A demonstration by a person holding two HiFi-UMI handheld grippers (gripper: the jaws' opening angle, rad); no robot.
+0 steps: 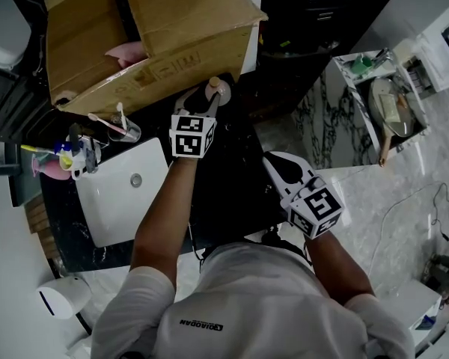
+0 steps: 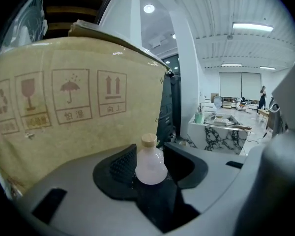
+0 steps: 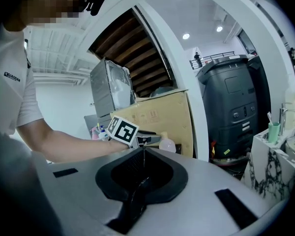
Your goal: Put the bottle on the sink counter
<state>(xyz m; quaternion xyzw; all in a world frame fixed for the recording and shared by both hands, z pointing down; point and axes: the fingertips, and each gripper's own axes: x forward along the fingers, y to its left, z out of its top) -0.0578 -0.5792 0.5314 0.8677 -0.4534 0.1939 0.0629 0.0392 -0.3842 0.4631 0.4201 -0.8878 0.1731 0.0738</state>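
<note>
While the right gripper (image 1: 275,163) hangs at centre right with jaws together, the left gripper (image 1: 208,96) stands jaws apart around the pink bottle (image 2: 151,167), upright on the dark counter (image 1: 239,148) beside the cardboard box (image 2: 64,127).

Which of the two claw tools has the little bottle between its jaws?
The left gripper: the pale pink bottle stands between its open jaws. The right gripper has its jaws shut on nothing.

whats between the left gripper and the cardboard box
The bottle. It stands upright between the open jaws of the left gripper, with the cardboard box behind it. The left gripper view shows this most clearly.
</note>
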